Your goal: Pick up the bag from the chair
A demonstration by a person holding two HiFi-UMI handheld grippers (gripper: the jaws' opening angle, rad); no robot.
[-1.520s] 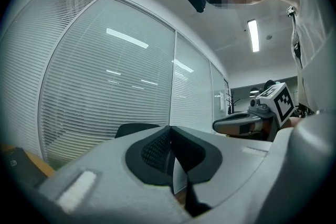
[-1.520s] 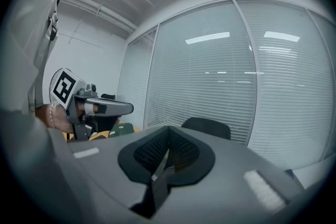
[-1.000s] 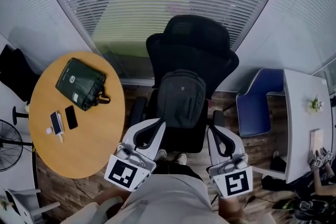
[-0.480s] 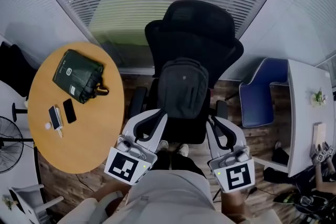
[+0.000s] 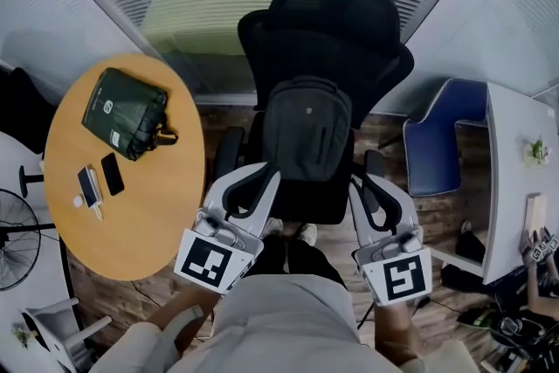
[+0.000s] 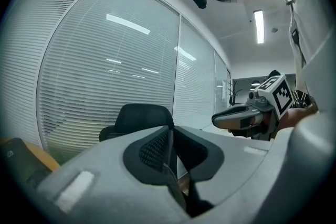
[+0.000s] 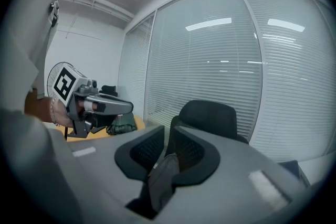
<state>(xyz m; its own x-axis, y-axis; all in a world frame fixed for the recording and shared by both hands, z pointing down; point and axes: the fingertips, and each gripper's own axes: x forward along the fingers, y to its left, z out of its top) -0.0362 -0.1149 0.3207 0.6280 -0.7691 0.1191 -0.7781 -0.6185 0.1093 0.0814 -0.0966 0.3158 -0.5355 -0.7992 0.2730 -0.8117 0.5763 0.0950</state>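
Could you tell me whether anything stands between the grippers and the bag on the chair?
Nothing visible does: the bag rests on the chair directly beyond the left gripper and right gripper, with open space between.

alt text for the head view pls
Seen from above, a dark backpack rests on a black office chair, with the left gripper and right gripper held near its lower end. A green bag lies on a round wooden table at left.

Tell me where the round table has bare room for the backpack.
On the round table the near half is bare, between the phone and white device and the left gripper. Its far part is crowded by the green bag. The backpack fills the chair seat.
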